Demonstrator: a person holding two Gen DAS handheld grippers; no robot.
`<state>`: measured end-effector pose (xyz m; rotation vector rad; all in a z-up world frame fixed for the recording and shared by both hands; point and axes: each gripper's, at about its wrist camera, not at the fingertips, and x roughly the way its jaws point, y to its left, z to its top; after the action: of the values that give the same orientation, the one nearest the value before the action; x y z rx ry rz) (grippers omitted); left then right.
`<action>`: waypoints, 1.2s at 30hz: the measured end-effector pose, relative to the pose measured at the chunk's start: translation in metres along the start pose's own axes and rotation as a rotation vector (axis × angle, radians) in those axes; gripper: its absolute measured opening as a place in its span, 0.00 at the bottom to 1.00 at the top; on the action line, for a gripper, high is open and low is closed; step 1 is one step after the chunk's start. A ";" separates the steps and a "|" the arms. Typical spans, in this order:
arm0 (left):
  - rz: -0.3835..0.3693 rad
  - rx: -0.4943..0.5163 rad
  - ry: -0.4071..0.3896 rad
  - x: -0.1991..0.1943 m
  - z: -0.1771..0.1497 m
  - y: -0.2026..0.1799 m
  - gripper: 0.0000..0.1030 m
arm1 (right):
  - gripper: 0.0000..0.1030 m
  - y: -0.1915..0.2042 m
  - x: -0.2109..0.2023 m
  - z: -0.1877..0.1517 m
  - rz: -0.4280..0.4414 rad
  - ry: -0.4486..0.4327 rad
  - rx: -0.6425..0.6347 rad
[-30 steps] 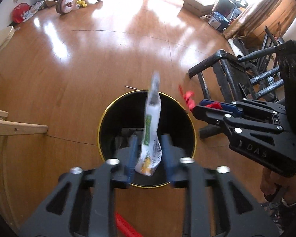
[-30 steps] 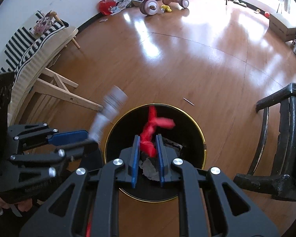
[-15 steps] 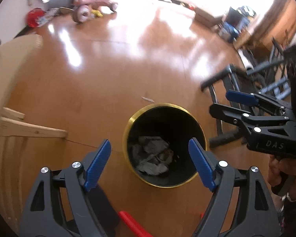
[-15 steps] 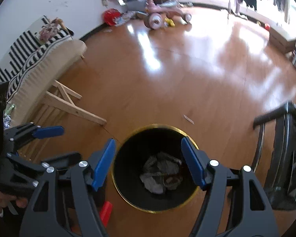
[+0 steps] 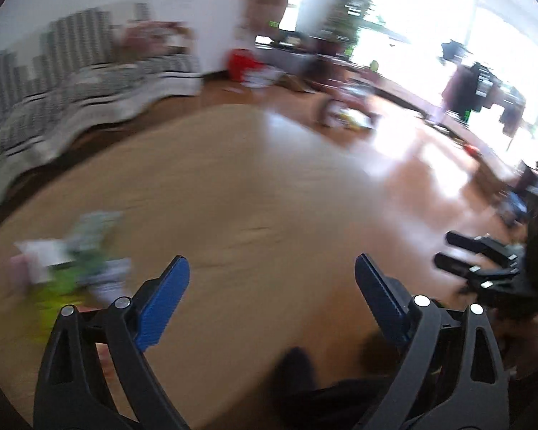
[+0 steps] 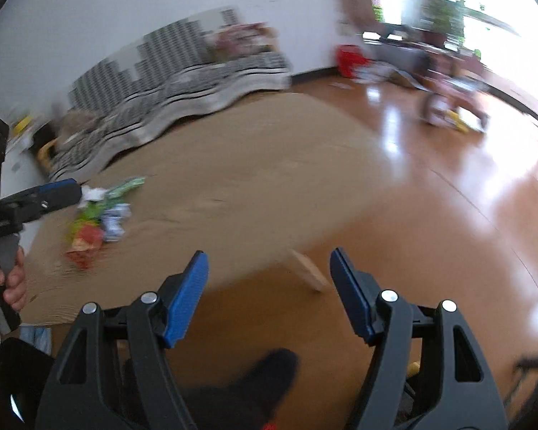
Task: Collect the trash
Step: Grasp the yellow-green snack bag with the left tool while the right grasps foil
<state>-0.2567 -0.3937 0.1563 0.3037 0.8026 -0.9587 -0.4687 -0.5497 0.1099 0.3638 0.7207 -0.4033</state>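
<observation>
Both views smeared by motion blur; fine detail lost. Left tool released, blue pads spread wide, nothing between them; it hangs above the tan counter. Right tool likewise released and empty, pads apart, poised over the counter's near edge, where a pale wooden leg shows beneath. The trash, a small heap of crumpled wrappers in green, white, red and yellow, lies on the counter's left part, well apart from the right tool, just beside the left tool's blue tips in the right wrist view. In the left wrist view the same heap is a green-white blur at lower left; individual pieces cannot be told apart. A hand grips the left tool's handle at the frame edge, partly cut off. Behind the counter: a black-and-white striped sofa against a white wall. Glossy wooden floor to the right, with a pinkish ride-on toy and a red item further off, both blurred. A dark foot shows low between the right tool's arms.
</observation>
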 end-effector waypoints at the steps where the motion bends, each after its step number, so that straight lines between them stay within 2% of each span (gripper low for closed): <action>1: 0.030 -0.014 -0.001 -0.006 -0.003 0.019 0.88 | 0.66 0.030 0.016 0.012 0.041 0.009 -0.036; 6: 0.224 -0.085 0.009 -0.035 -0.034 0.130 0.88 | 0.66 0.136 0.075 0.050 0.171 0.058 -0.135; 8: 0.248 -0.128 0.027 -0.036 -0.045 0.162 0.88 | 0.66 0.179 0.101 0.055 0.215 0.089 -0.169; 12: 0.216 -0.229 0.046 -0.023 -0.070 0.213 0.89 | 0.66 0.232 0.149 0.059 0.255 0.142 -0.205; 15: 0.149 -0.295 0.070 0.000 -0.080 0.230 0.89 | 0.66 0.249 0.186 0.051 0.269 0.198 -0.200; 18: 0.122 -0.335 0.090 0.021 -0.086 0.244 0.88 | 0.63 0.252 0.218 0.045 0.247 0.246 -0.207; 23: 0.070 -0.349 0.114 0.042 -0.093 0.253 0.88 | 0.63 0.255 0.248 0.034 0.240 0.295 -0.203; 27: 0.043 -0.325 0.133 0.056 -0.093 0.243 0.88 | 0.61 0.262 0.260 0.030 0.248 0.313 -0.205; 28: 0.044 -0.314 0.141 0.061 -0.094 0.240 0.88 | 0.59 0.263 0.265 0.030 0.244 0.321 -0.203; 29: 0.048 -0.300 0.148 0.065 -0.094 0.238 0.89 | 0.52 0.264 0.269 0.030 0.243 0.329 -0.200; 30: 0.075 -0.264 0.144 0.067 -0.094 0.231 0.88 | 0.48 0.265 0.270 0.030 0.239 0.325 -0.202; 32: 0.073 -0.244 0.151 0.068 -0.093 0.227 0.88 | 0.33 0.268 0.271 0.030 0.243 0.328 -0.221; 33: 0.063 -0.246 0.149 0.067 -0.093 0.226 0.84 | 0.32 0.270 0.271 0.029 0.247 0.332 -0.225; 34: 0.065 -0.244 0.149 0.066 -0.093 0.226 0.73 | 0.26 0.271 0.268 0.027 0.244 0.325 -0.240; 35: 0.064 -0.239 0.143 0.064 -0.092 0.225 0.67 | 0.26 0.273 0.265 0.027 0.238 0.318 -0.253; 36: 0.067 -0.239 0.132 0.059 -0.091 0.225 0.56 | 0.26 0.273 0.261 0.027 0.233 0.306 -0.264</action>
<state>-0.0961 -0.2526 0.0270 0.1867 1.0122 -0.7769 -0.1464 -0.3861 -0.0034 0.2572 1.0055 -0.0278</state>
